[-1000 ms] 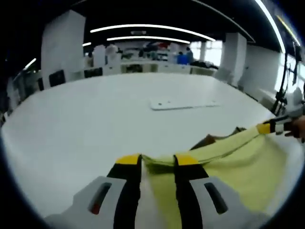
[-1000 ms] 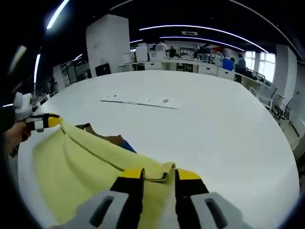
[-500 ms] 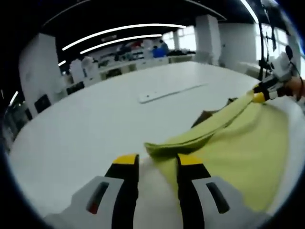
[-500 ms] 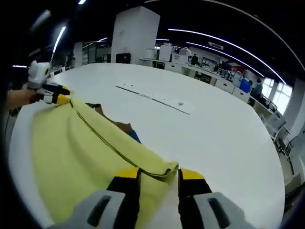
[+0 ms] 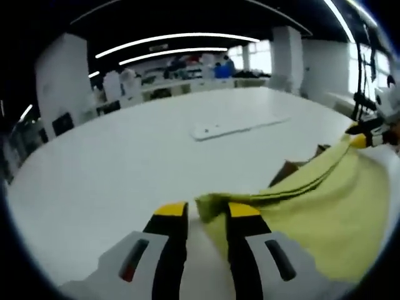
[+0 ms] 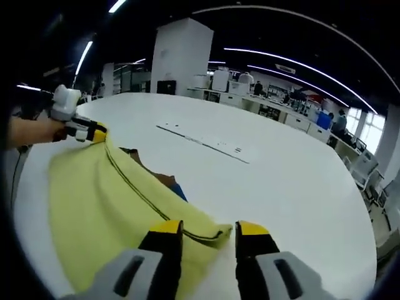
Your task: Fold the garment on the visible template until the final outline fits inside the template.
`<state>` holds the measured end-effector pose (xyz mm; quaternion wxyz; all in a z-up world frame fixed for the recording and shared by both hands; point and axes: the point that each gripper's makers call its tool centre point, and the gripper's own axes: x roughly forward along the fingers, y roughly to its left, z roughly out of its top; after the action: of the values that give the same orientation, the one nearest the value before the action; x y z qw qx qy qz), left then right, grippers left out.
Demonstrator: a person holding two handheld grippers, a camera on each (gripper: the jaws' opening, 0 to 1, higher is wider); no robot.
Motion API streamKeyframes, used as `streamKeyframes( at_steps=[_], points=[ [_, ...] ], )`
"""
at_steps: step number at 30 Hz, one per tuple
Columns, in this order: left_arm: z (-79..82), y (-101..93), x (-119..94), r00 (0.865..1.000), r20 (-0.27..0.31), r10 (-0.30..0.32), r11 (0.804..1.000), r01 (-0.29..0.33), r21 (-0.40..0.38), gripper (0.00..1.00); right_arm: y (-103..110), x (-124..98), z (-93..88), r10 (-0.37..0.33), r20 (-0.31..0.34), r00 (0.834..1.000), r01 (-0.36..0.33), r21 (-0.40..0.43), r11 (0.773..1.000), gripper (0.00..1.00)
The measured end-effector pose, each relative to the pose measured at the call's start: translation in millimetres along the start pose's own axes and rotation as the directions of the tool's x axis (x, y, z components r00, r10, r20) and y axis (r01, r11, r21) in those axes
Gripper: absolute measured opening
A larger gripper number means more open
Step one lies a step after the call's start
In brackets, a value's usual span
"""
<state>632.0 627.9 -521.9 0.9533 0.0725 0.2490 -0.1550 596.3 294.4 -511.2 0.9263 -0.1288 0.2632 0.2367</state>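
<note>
Your yellow fabric garment [image 5: 325, 206] stretched over round white table [image 5: 112, 162], between your grippers; flat white panel [image 5: 237, 127] beyond.

Bright ceiling strip lights [image 5: 169, 41], soft blur, strong fisheye edge bending

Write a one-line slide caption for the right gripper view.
Two grippers stretch a yellow garment's edge above a white table.

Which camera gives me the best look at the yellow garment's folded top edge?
The right gripper view: the yellow garment spreads wide there, its dark-trimmed edge running from the left gripper down to the right gripper. The left gripper view shows the same edge foreshortened, bunched at its fingers.
</note>
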Motion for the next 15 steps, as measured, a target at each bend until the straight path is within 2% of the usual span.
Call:
streamKeyframes(
  at_steps=[4, 8, 12, 15],
  points=[
    [0.6, -3.4, 3, 1.000, 0.004, -0.008, 1.000, 0.008, -0.026, 0.15, -2, -9, 8.0, 0.004, 0.030, 1.000, -0.005, 0.026, 1.000, 0.31],
    [0.7, -3.8, 4, 1.000, -0.002, -0.007, 1.000, 0.007, -0.023, 0.13, 3, -15, -3.0, 0.044, -0.021, 0.999, -0.045, -0.033, 0.998, 0.34],
    [-1.1, -3.6, 4, 1.000, -0.013, -0.001, 1.000, 0.001, -0.020, 0.11, 1, -13, -14.4, 0.026, -0.073, 0.997, -0.033, -0.093, 0.995, 0.33],
    [-1.0, -3.7, 5, 1.000, -0.019, 0.002, 1.000, -0.003, -0.026, 0.07, -2, -7, -16.5, 0.017, -0.073, 0.997, -0.023, -0.084, 0.996, 0.31]
  ],
)
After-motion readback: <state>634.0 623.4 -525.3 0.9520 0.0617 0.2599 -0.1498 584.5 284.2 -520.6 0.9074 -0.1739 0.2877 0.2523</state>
